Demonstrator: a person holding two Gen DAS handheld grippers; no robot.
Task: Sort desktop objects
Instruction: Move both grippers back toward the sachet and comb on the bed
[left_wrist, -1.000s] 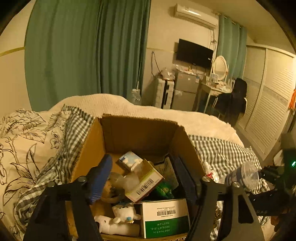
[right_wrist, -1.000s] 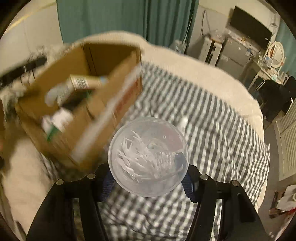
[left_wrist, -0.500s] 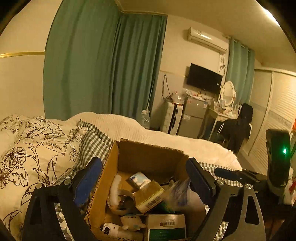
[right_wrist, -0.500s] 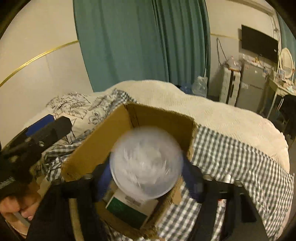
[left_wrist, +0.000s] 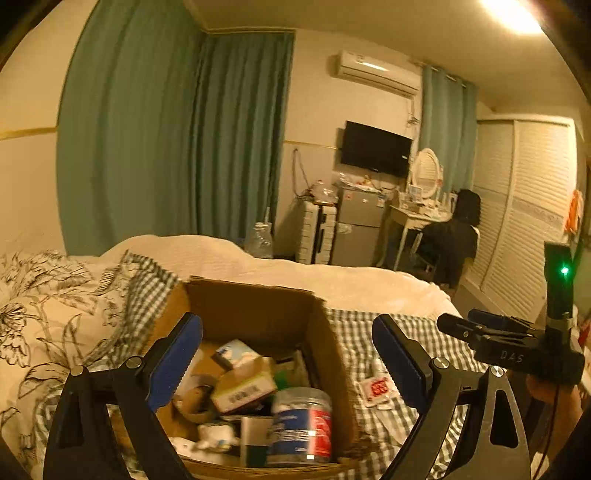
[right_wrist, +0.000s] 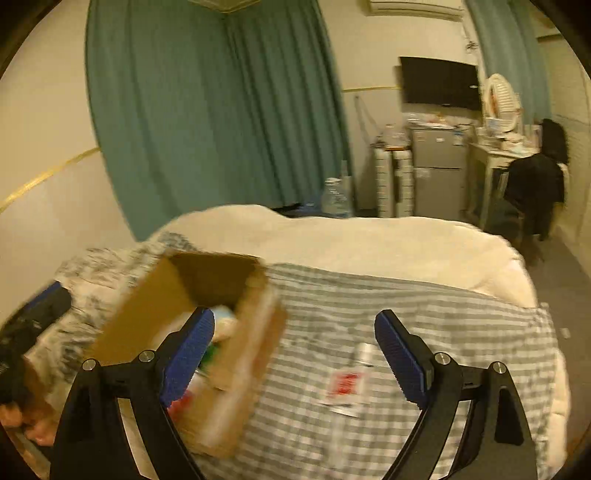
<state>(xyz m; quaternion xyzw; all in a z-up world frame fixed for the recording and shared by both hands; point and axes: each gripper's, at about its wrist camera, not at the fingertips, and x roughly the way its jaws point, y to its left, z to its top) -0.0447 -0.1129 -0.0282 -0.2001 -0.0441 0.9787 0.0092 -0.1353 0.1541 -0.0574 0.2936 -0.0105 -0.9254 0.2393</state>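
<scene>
Cardboard, brown and open-topped, is making up the box (left_wrist: 258, 314) that is sitting on the bed, and the clear plastic jar (left_wrist: 301, 424) with its blue and red label is standing upright inside it, at the near right corner, touching the right wall; beside it a small carton with a barcode (left_wrist: 243, 393) is lying tilted among other packets too jumbled for me to name; my left gripper (left_wrist: 288, 362) is hanging just above the box with its blue pads (left_wrist: 173, 362) spread wide apart and gripping nothing; my right gripper (right_wrist: 293, 354) is gaping just as wide and holding nothing, with the box (right_wrist: 192, 332) blurred at its left finger; a red and white sachet (right_wrist: 345, 384) is lying flat on the grey checked blanket (right_wrist: 424, 325) to the right of the box, apart from it, with a small white tube (right_wrist: 364, 352) just beyond; green curtains (left_wrist: 166, 140) are hanging behind the bed.
</scene>
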